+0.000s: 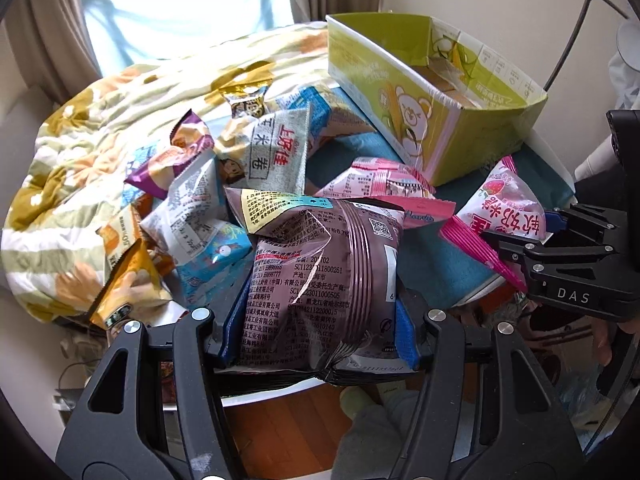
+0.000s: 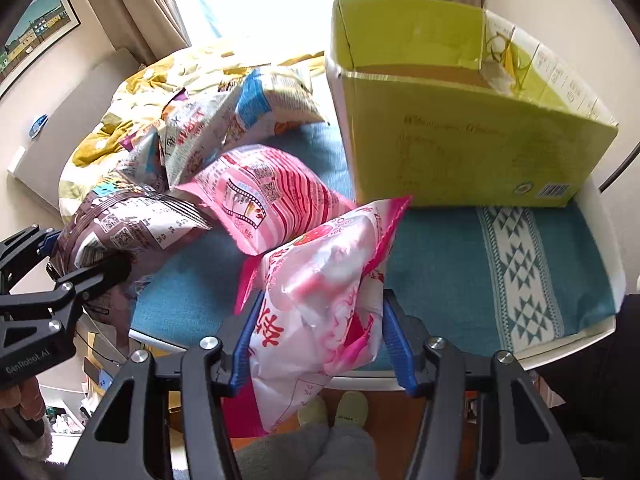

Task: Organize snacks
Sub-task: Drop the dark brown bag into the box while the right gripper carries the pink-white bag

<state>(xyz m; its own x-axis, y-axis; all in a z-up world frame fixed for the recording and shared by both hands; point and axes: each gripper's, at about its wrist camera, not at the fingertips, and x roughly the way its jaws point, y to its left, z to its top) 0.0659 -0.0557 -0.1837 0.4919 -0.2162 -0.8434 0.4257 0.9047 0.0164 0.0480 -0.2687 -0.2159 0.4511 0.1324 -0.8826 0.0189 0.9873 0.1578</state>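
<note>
Bed cover: a yellow, green and white floral quilt (image 1: 72, 152) lies rumpled behind the snacks, under the window.
Surface: a teal cloth (image 2: 440, 264) with a white patterned band covers the white-edged table; the box and the nearer snacks rest on it.
Box: an open green cardboard box (image 1: 404, 92) with a cartoon bear on its side stands at the far right of the cloth; its brown floor shows, and I cannot tell whether any snack is inside.
Snack pile: loose packets (image 1: 200, 184) in silver, blue, purple, orange and gold lie heaped left of the box, spilling from the cloth onto the quilt.
Pink striped bag: a pink and white snack bag (image 2: 260, 196) lies on the cloth between the pile and the box.
Left gripper: the left gripper (image 1: 320, 332) has its blue pads pressed on both sides of a brown snack bag (image 1: 320, 276), printed back facing the camera, raised over the table's near edge.
Right gripper: the right gripper (image 2: 320, 340) clamps a pink strawberry snack bag (image 2: 320, 280) between its blue pads, just in front of the box.
Person: grey trouser legs and pale green slippers (image 2: 340, 410) show on the wooden floor below.
</note>
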